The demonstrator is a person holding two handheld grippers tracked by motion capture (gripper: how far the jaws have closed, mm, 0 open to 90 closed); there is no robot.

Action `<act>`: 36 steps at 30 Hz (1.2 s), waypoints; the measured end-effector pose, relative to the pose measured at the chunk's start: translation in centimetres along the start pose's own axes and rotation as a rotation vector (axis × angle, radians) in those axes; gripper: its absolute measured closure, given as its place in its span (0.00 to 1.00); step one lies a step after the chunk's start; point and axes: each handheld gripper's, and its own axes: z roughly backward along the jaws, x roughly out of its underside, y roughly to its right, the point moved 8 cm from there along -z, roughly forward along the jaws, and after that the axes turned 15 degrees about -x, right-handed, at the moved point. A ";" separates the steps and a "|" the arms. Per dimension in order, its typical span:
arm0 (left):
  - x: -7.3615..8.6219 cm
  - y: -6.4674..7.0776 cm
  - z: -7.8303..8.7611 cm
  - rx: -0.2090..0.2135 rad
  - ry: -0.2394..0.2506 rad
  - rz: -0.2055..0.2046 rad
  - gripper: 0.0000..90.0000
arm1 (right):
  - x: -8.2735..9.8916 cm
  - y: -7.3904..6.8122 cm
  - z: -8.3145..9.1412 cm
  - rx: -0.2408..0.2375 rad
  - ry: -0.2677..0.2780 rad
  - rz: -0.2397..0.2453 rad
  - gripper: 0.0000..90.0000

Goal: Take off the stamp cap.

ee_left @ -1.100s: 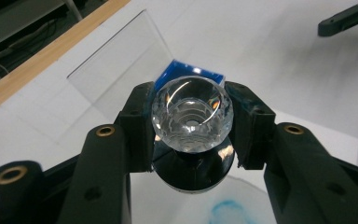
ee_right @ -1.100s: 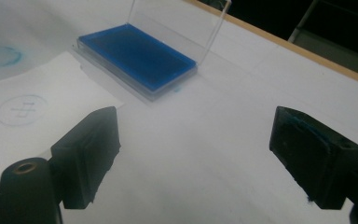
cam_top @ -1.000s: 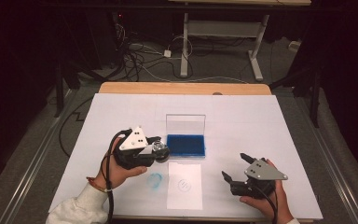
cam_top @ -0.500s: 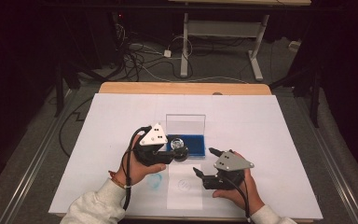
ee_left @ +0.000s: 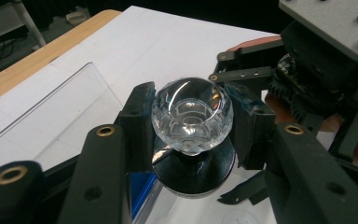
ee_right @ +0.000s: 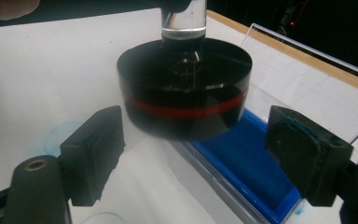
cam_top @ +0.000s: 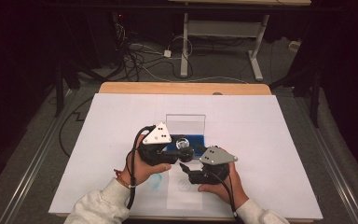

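A round stamp with a clear faceted knob (ee_left: 192, 114) and a black base with a red band (ee_right: 185, 88) hangs above the front edge of a blue ink pad (ee_right: 247, 163). My left gripper (cam_top: 182, 144) is shut on the knob, its pads (ee_left: 137, 123) pressed on both sides. My right gripper (cam_top: 185, 169) is open just in front of the stamp. Its pads (ee_right: 93, 149) stand wide apart, lower than the base, touching nothing. The ink pad (cam_top: 200, 138) lies in a clear case with its lid (cam_top: 185, 122) upright behind it.
A white paper slip (cam_top: 184, 191) with a faint round print lies in front of the ink pad. A blue smudge (cam_top: 154, 182) marks the white table cover (cam_top: 270, 140) beside it. The table's wooden far edge (cam_top: 182, 87) runs behind.
My left gripper has carried the stamp rightward to the ink pad's front. My right gripper has moved left and forward, closing in under the stamp.
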 end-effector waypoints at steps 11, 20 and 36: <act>0.1 0.3 -0.2 0.013 0.001 0.009 0.61 | 0.1 0.1 -0.4 -0.004 -0.024 0.012 0.30; 0.3 0.7 -0.5 0.025 -0.004 0.006 0.61 | 0.4 0.2 -0.5 -0.017 -0.015 0.009 0.32; 0.9 1.0 -0.6 0.042 -0.011 -0.009 0.61 | 0.5 -0.2 -0.4 -0.064 -0.014 0.006 0.42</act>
